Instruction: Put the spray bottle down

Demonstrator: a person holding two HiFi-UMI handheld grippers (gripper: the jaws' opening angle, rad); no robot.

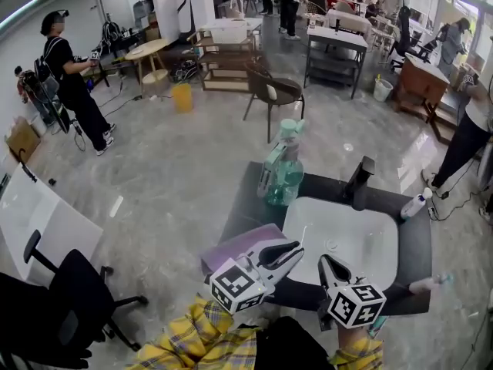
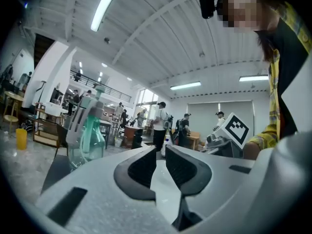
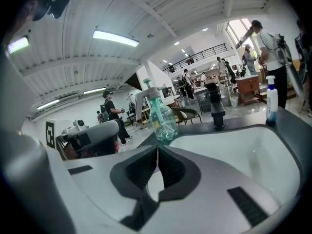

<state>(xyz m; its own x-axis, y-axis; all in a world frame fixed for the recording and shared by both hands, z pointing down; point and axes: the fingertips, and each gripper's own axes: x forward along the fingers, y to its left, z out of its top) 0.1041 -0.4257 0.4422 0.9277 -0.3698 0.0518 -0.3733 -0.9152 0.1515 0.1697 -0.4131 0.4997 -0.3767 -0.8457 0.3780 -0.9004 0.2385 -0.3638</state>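
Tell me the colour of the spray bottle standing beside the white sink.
The spray bottle is translucent green with a pale trigger head, clearest in the head view.

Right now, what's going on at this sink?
A person holds a gripper in each hand at the near edge of a white sink. The spray bottle stands upright on the dark counter by the sink's far left corner, and neither gripper touches it. The left gripper has its jaws slightly apart with nothing between them. The right gripper is shut and empty. The bottle looks already set down.
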